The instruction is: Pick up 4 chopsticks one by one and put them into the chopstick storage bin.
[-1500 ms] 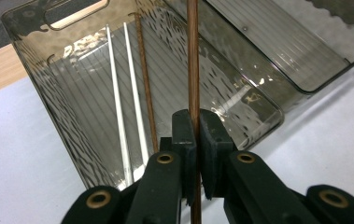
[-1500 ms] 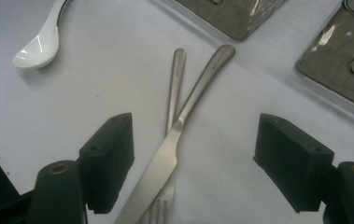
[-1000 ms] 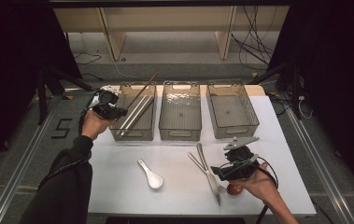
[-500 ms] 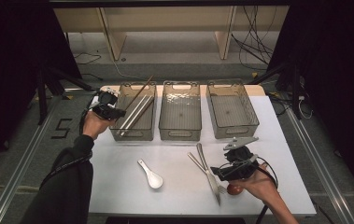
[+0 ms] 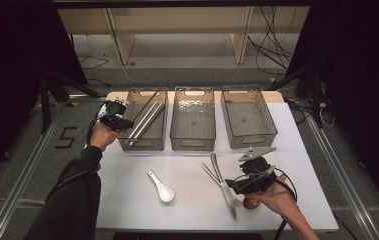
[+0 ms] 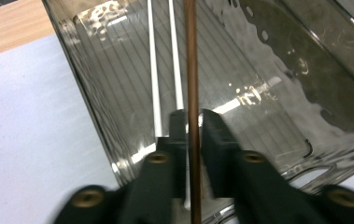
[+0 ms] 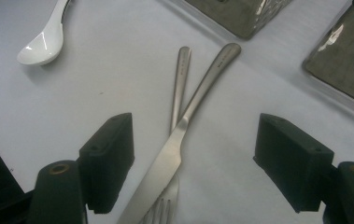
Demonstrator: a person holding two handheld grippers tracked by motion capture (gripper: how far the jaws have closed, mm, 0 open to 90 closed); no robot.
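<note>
The counter [image 5: 127, 200] carries three clear bins; the left bin [image 5: 144, 145] already holds two pale chopsticks [image 6: 153, 70]. Over it, the left tongs [image 6: 192, 128] have just been opening – a brown chopstick [image 6: 192, 56] stands between slightly parted jaws, so the drop looks underway. The right tongs [image 7: 193, 158], spread wide, hover over a crossed knife [image 7: 184, 126] and fork [image 7: 179, 84] – likely next.

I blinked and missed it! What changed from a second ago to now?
The left gripper has just been opening its jaws a little; the brown chopstick runs between them, over the left bin. The hand hardly moved. The right gripper, knife, fork and white spoon stayed put.
</note>
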